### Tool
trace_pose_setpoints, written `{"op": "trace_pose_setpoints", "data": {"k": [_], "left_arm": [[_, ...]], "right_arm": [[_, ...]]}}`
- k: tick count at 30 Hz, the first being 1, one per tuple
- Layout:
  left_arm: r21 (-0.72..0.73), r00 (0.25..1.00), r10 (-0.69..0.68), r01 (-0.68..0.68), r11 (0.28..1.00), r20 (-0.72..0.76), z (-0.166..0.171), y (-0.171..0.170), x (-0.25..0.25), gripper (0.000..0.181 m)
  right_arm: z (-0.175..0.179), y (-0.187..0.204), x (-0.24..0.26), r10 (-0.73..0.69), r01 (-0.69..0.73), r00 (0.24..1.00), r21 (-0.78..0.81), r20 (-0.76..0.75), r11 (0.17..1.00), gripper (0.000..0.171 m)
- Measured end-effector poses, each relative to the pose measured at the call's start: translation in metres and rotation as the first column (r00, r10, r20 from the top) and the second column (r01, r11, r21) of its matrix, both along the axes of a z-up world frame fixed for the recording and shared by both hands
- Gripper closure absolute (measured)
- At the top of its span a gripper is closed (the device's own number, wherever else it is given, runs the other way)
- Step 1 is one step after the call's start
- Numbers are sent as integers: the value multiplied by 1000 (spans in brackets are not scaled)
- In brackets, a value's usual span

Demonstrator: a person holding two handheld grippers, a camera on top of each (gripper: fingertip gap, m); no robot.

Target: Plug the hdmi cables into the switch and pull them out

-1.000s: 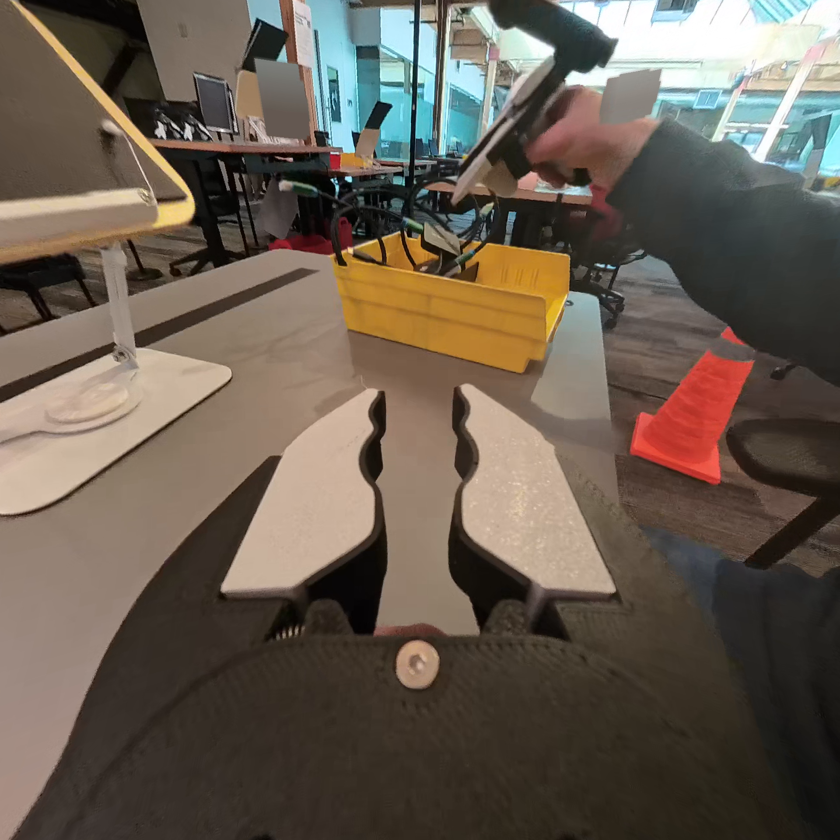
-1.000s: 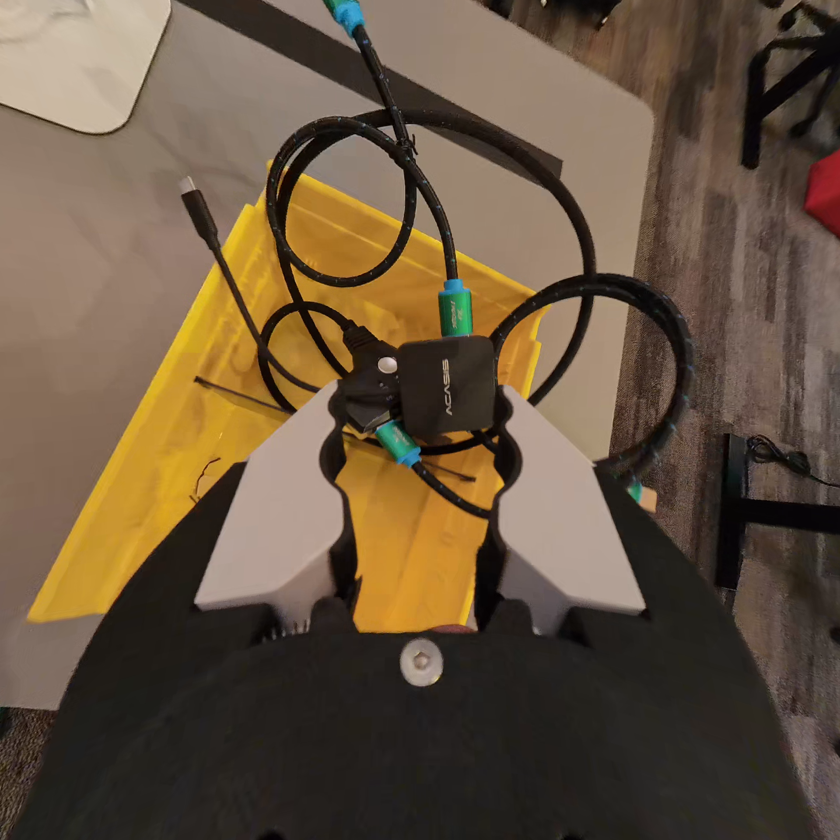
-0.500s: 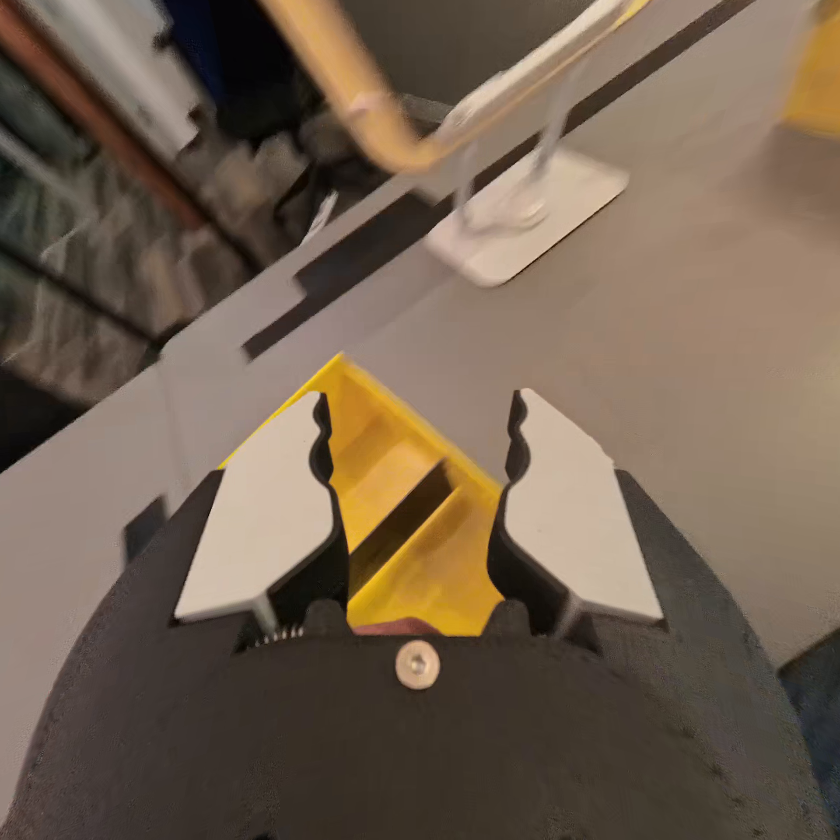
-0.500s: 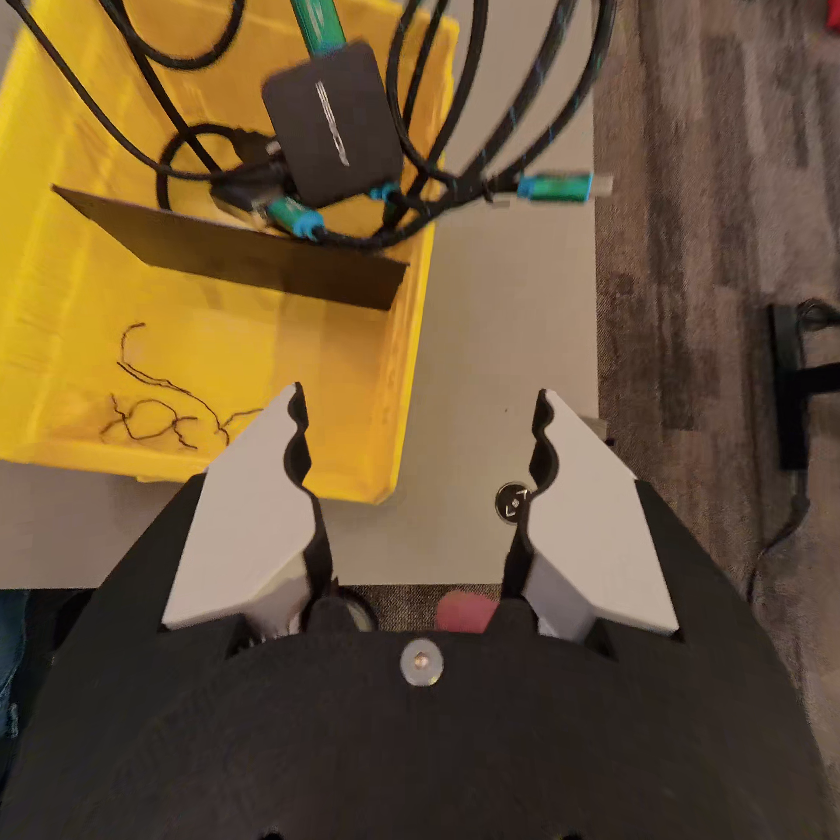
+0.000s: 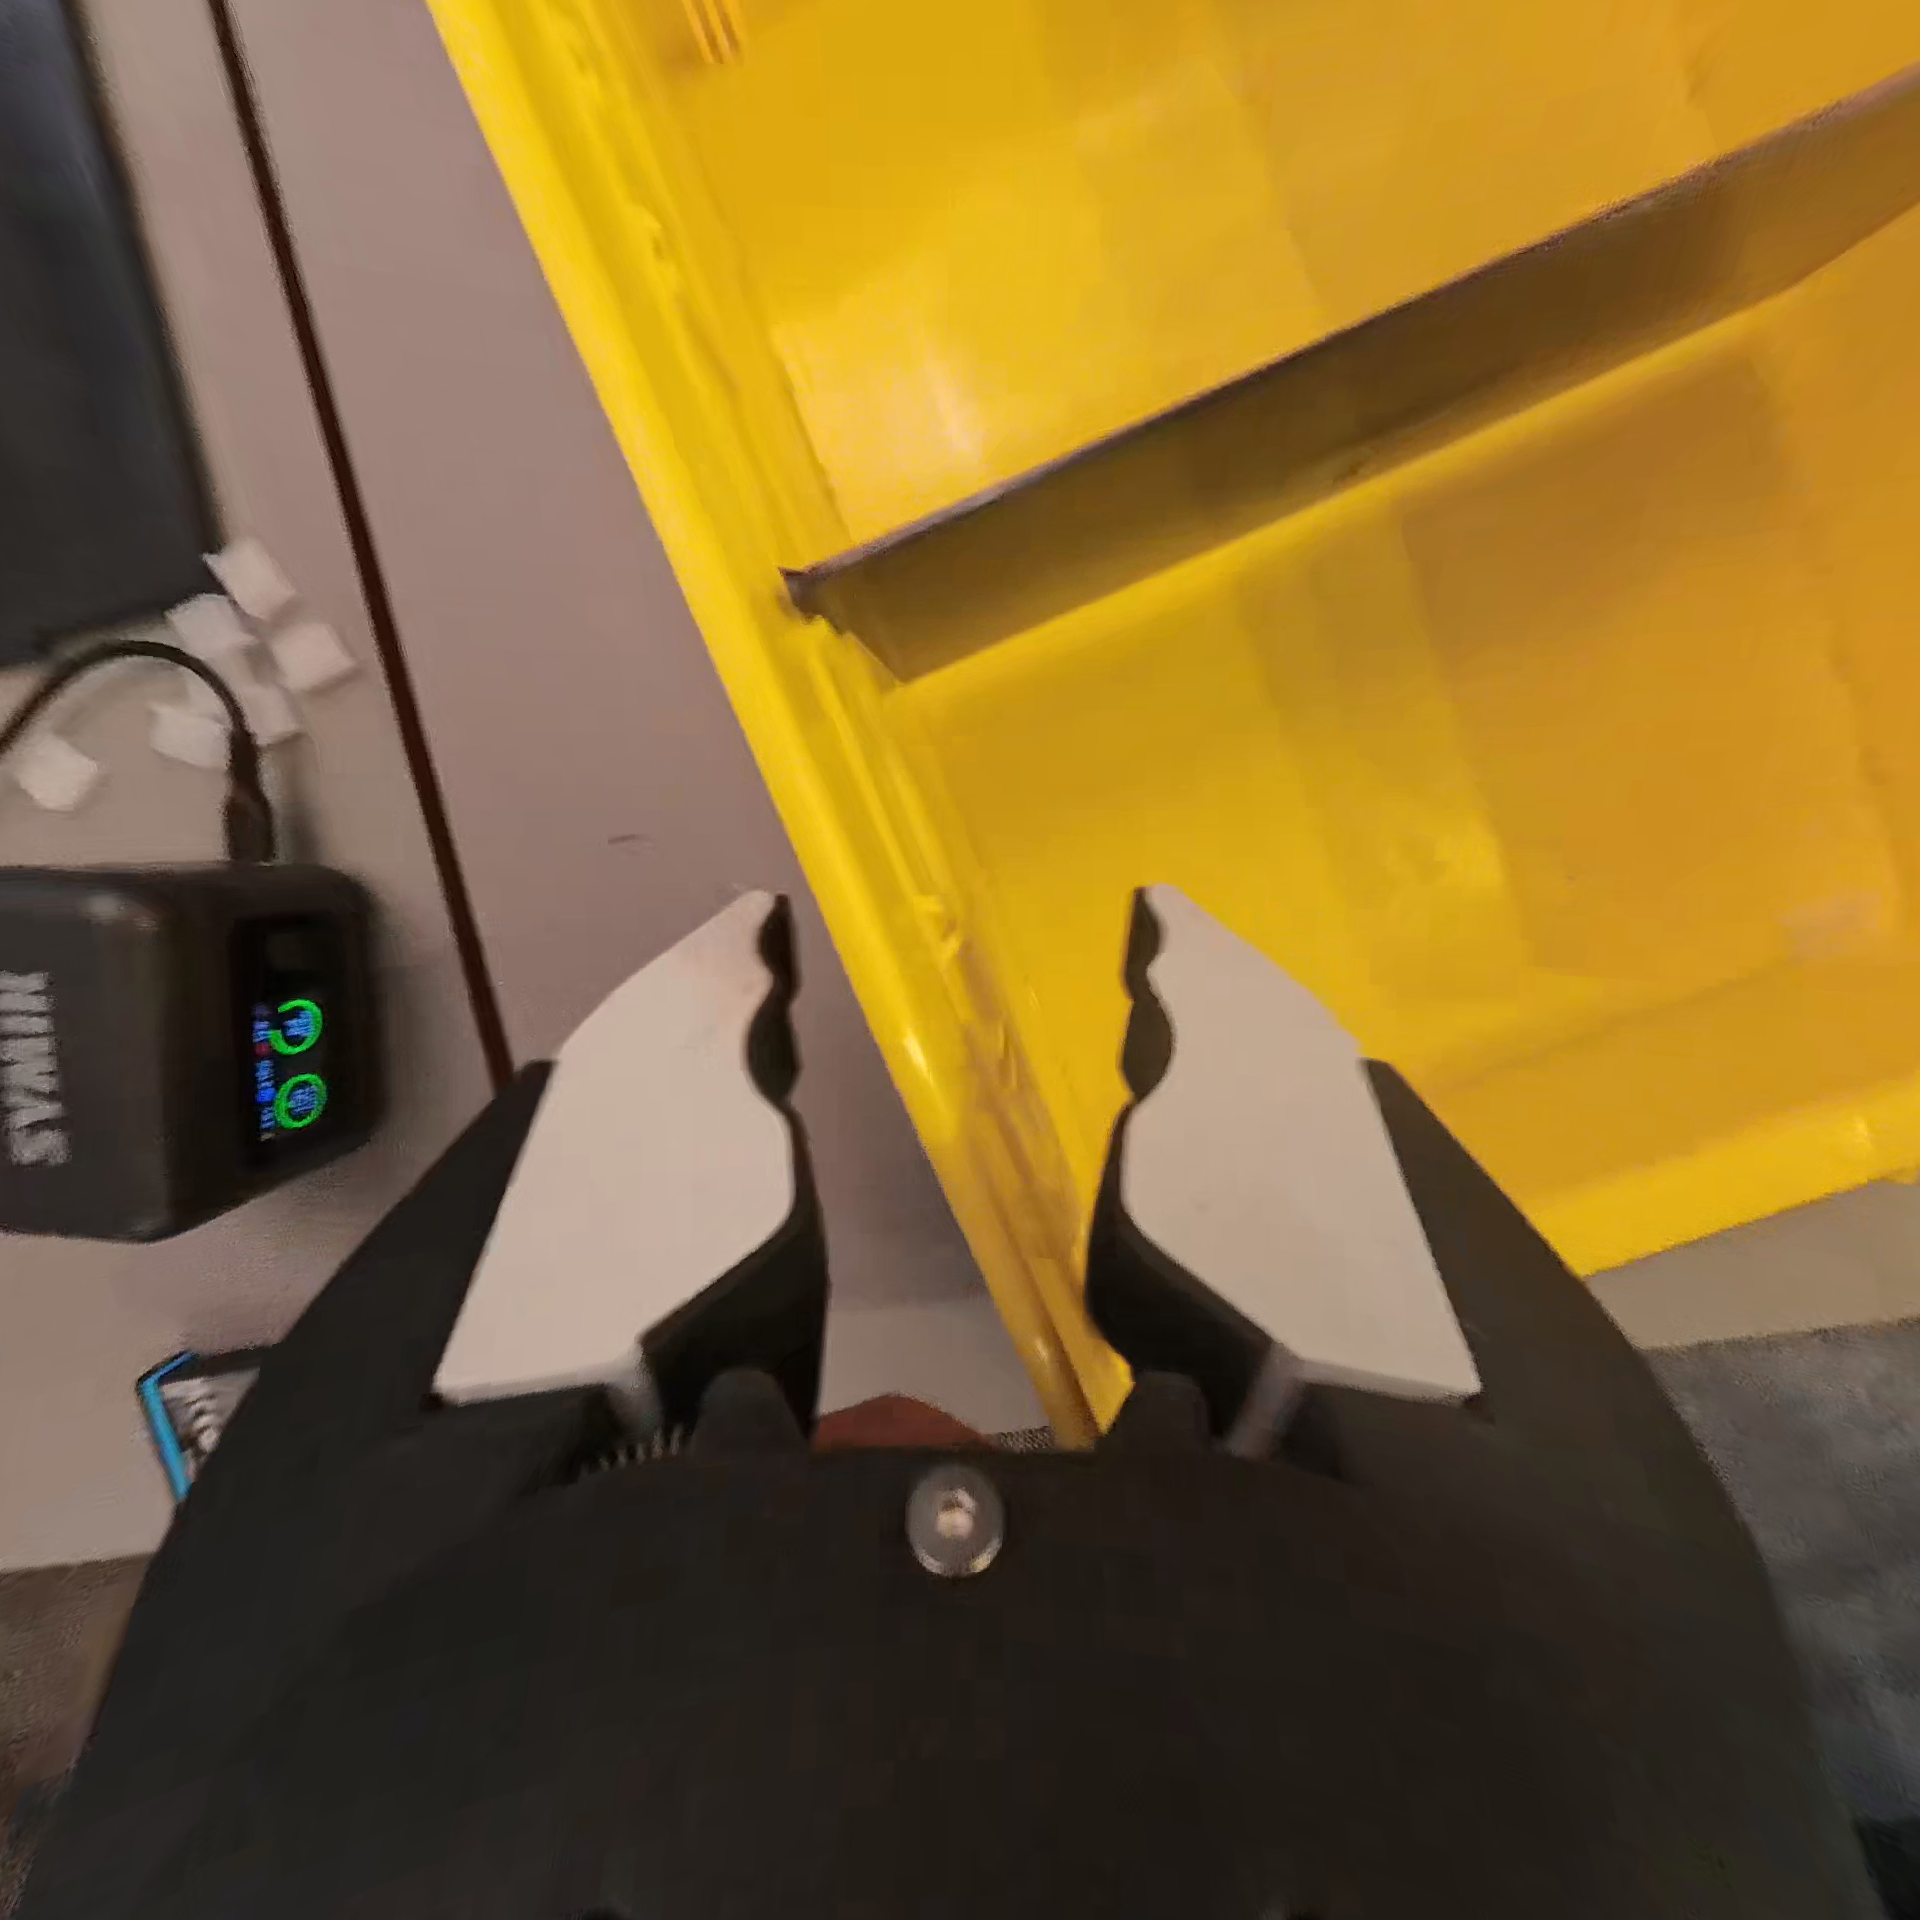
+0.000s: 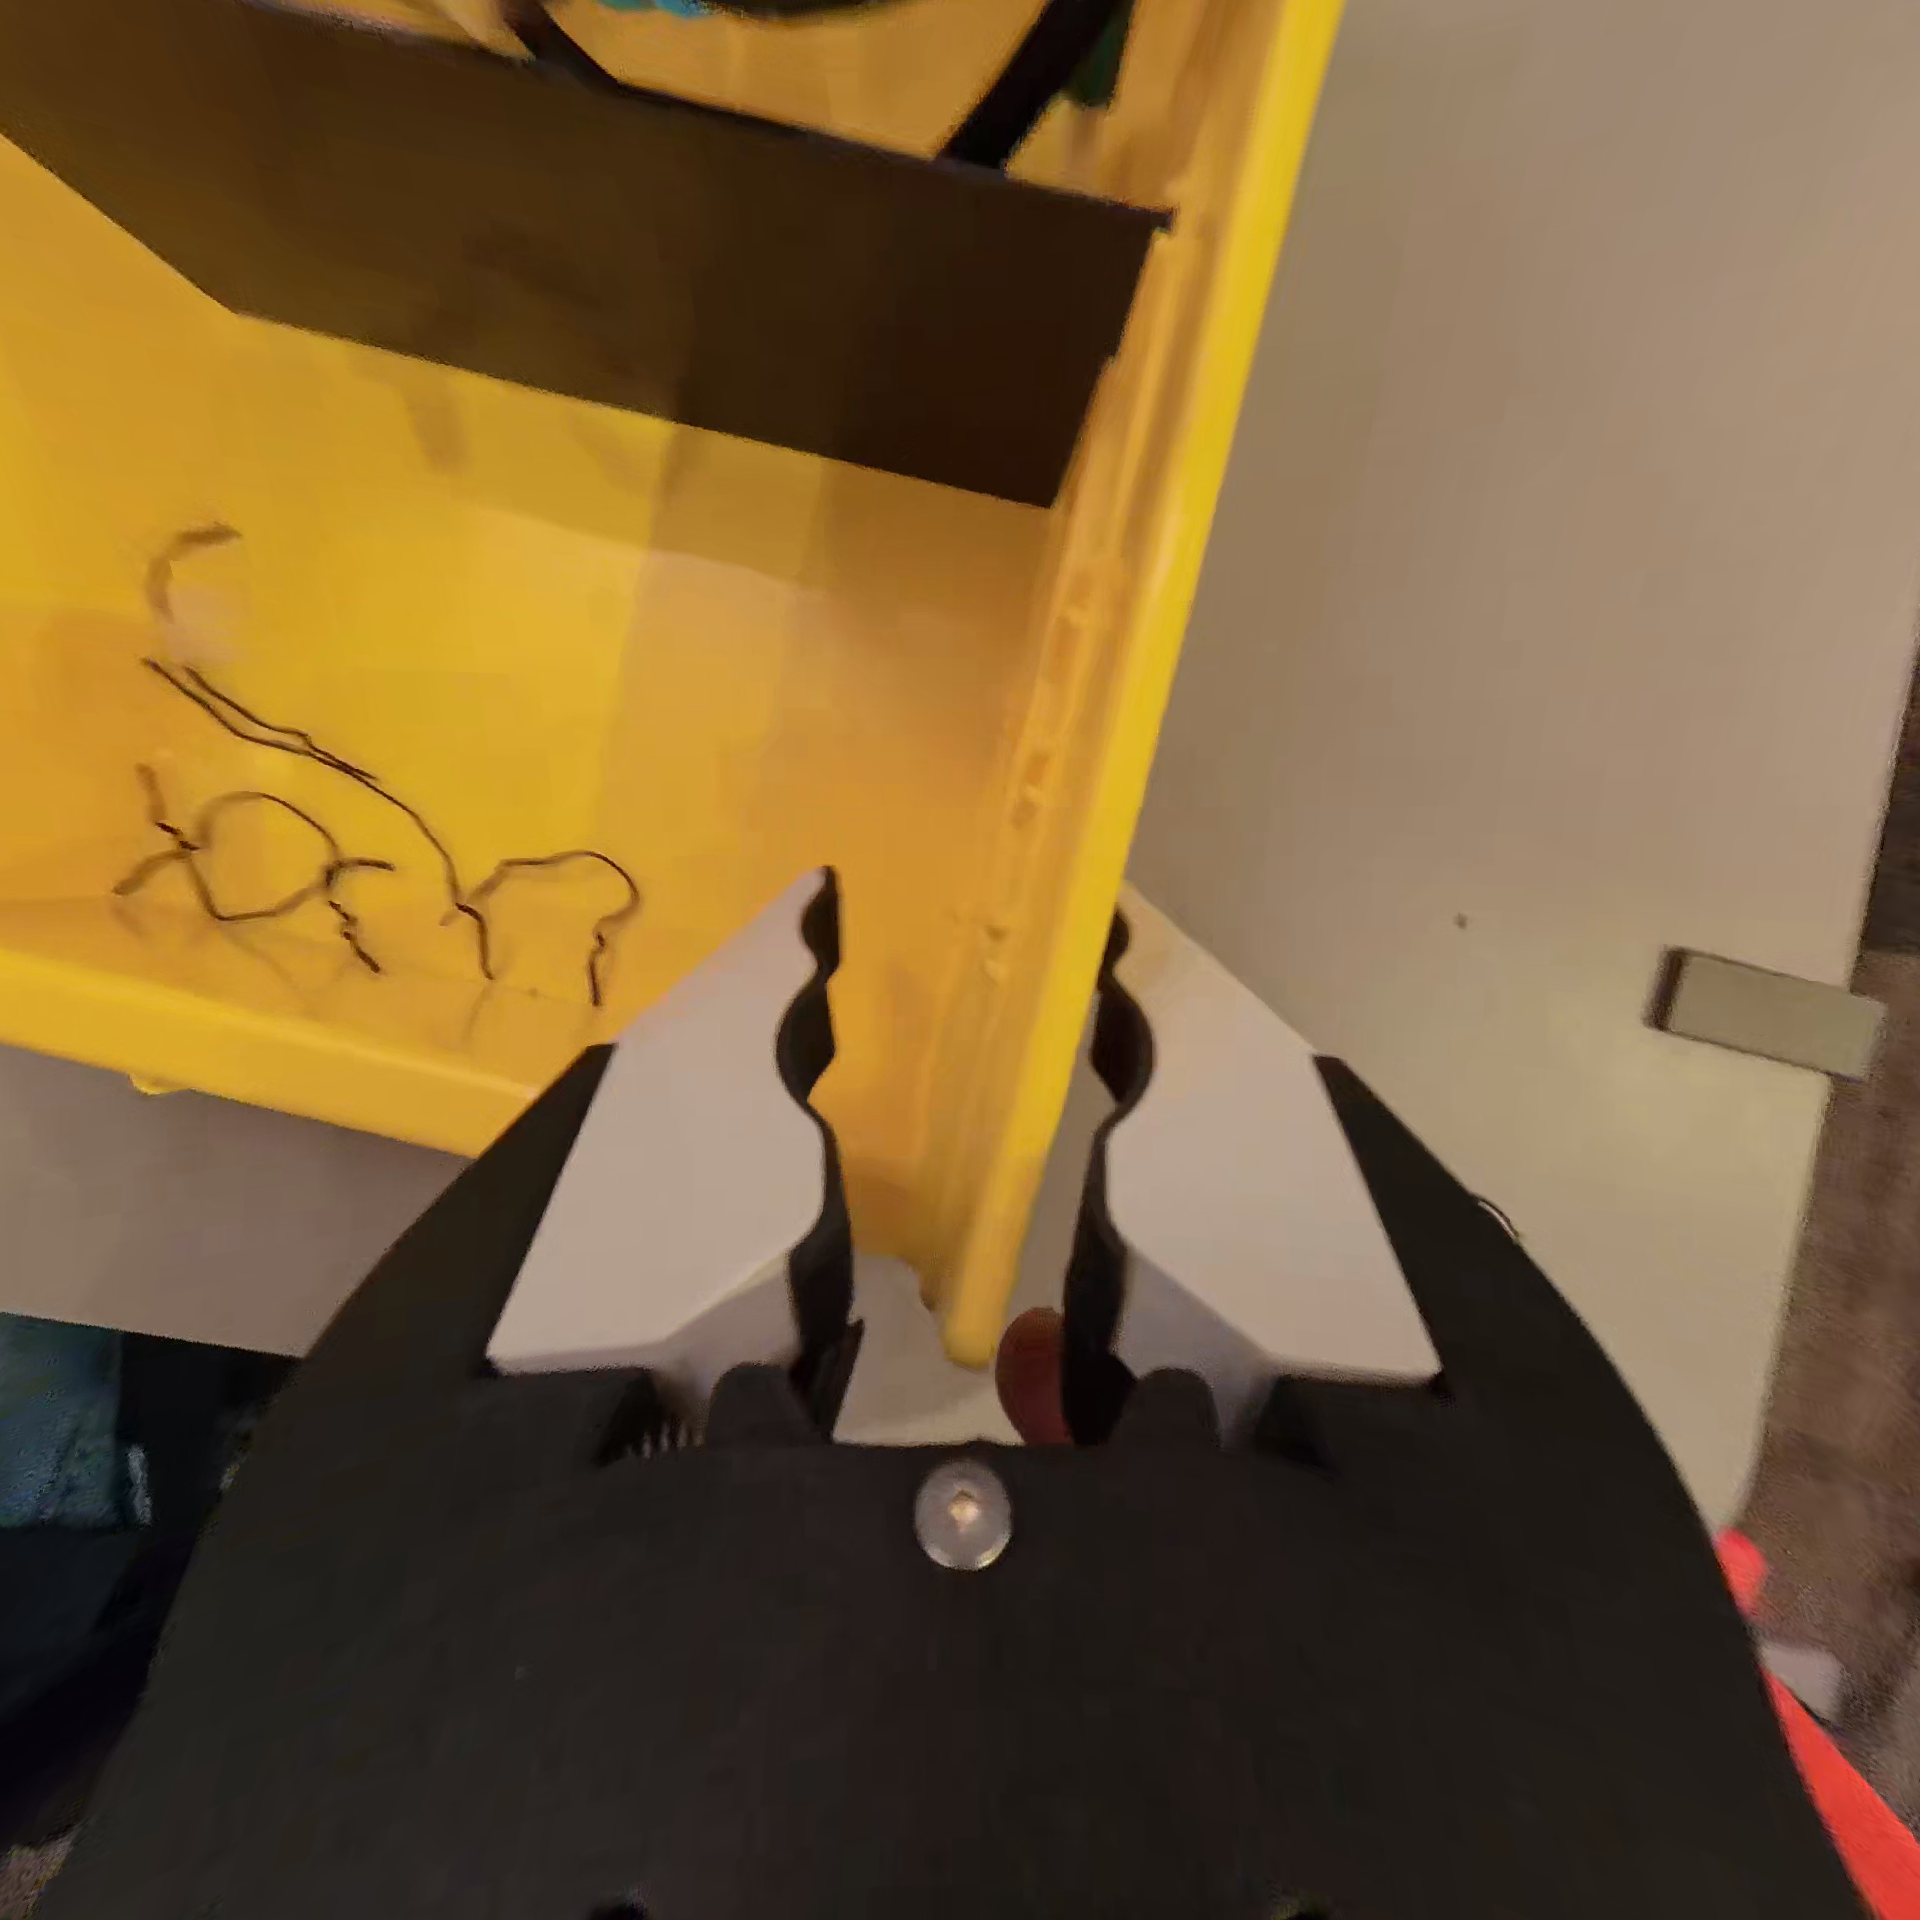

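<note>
Left wrist view shows my left gripper [image 5: 956, 914] spread wide, straddling the left side wall of the yellow plastic bin [image 5: 727, 520] without pinching it. Inside that bin a dark flat divider [image 5: 1299, 436] crosses the floor. Left of the bin, on the grey table [image 5: 540, 623], sits a black power unit with a lit green display [image 5: 187, 1049].

On the right wrist view my right gripper [image 6: 971, 904] is also spread, its jaws either side of the bin's right wall [image 6: 1195, 520]. Thin black wire scraps [image 6: 343, 831] lie on the bin floor. Beyond the divider [image 6: 623, 312], dark hdmi cables [image 6: 997, 125] barely show; I cannot see the switch.
</note>
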State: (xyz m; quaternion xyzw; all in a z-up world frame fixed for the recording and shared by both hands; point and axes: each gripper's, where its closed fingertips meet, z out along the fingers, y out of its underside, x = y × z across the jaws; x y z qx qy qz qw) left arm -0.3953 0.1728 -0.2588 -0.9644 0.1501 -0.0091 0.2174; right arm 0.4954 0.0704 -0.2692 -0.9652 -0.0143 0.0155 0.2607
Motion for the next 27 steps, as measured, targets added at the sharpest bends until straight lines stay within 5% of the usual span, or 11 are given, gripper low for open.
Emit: {"op": "trace_pose_setpoints", "data": {"k": [3,14,27], "left_arm": [[-43,998,-19,22,999,66,-11,-2,5,160],[37,989,-37,32,999,142,-9,7,4,167],[267,960,-132,64,962,245,31,13,31,170]], "right_arm": [[3,7,-4,-3,5,999,44,-50,999,148],[2,7,-24,59,-59,998,25,-13,998,160],[2,-9,-142,219,-218,976,46,-18,975,140]]}}
